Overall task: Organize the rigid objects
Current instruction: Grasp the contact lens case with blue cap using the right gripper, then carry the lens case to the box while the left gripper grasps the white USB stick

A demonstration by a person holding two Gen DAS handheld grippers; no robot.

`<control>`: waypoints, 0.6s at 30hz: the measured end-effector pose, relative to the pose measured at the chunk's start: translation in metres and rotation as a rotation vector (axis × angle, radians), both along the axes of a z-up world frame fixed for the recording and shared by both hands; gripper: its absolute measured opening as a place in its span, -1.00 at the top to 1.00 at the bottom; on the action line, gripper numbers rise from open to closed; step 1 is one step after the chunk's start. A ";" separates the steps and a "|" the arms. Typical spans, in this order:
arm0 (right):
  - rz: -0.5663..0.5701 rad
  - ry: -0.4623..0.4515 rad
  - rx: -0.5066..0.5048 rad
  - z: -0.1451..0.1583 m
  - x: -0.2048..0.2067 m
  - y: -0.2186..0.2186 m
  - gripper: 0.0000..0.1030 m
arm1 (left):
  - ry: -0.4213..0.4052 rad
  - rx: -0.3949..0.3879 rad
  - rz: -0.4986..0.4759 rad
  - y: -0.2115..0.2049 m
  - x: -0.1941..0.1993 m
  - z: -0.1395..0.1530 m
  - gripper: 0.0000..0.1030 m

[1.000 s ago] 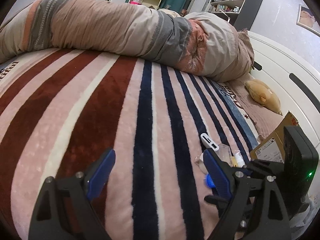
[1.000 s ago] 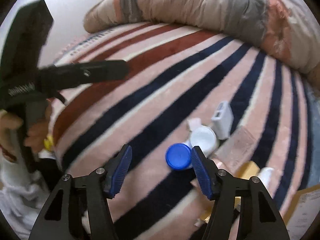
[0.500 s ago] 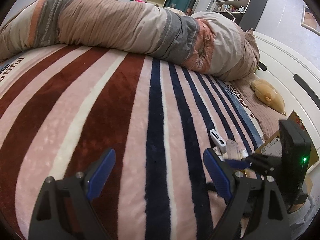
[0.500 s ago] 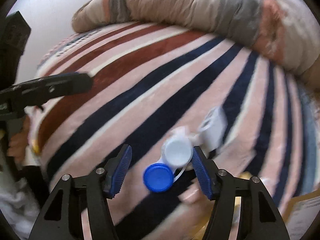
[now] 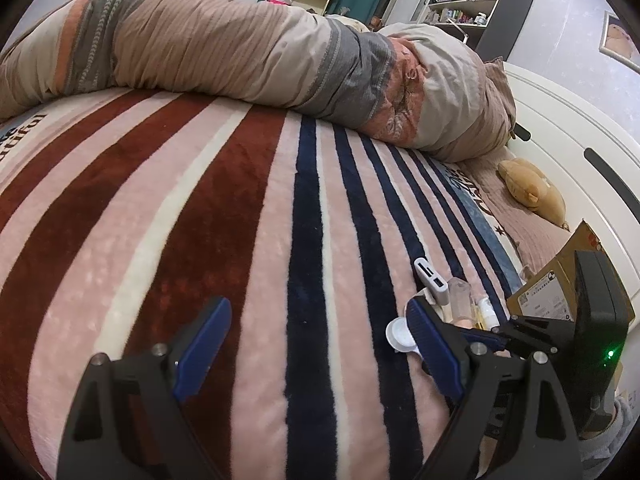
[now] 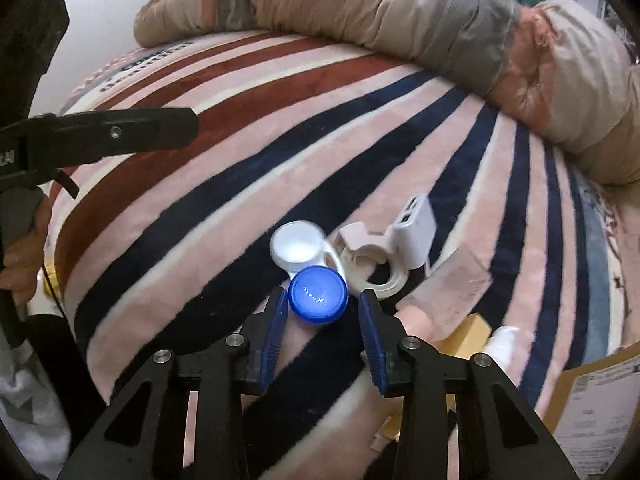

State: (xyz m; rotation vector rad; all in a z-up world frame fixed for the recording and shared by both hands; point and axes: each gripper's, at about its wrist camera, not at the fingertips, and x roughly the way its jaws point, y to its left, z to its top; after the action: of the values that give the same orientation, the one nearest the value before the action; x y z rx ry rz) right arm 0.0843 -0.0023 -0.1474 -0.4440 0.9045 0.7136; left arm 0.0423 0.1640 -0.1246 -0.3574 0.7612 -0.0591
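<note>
A contact-lens case with a blue cap point(image 6: 318, 296) and a white cap point(image 6: 296, 244) lies on the striped blanket point(image 6: 208, 208). My right gripper point(image 6: 323, 300) points down at it, and its jaws are closing. The blue cap sits between the fingertips, with a small gap still showing on its right side. Just behind the case lie a white charger point(image 6: 416, 220) and a white tape-holder ring point(image 6: 372, 264). My left gripper point(image 5: 316, 312) is open over bare blanket with nothing between its fingers. The left wrist view shows the white cap point(image 5: 400, 334) beside its right finger.
A rolled duvet point(image 5: 260, 48) lies across the far side of the bed. By the case are a clear block point(image 6: 448, 284), a yellow box point(image 6: 472, 328) and a white bottle point(image 6: 504, 344). A cardboard box point(image 6: 592, 400) stands at the right. A plush toy point(image 5: 532, 192) lies by the white headboard.
The right gripper's jaws have narrowed around the blue cap, which now sits right at the fingertips. The left gripper has stayed open in about the same place.
</note>
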 end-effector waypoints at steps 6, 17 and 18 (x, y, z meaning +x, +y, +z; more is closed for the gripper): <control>0.032 0.047 -0.004 -0.009 0.005 0.015 0.37 | 0.001 -0.011 -0.003 0.000 0.002 -0.001 -0.70; 0.075 -0.017 0.079 0.021 -0.015 0.006 0.49 | -0.057 -0.126 -0.176 -0.014 -0.009 0.017 -0.65; 0.081 -0.039 0.104 0.032 -0.022 0.000 0.49 | -0.078 -0.140 -0.213 -0.021 -0.012 0.023 -0.58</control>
State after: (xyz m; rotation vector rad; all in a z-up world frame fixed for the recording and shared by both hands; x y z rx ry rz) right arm 0.0620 -0.0026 -0.1154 -0.4027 0.8128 0.8193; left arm 0.0305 0.1425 -0.1012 -0.4037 0.7177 -0.3259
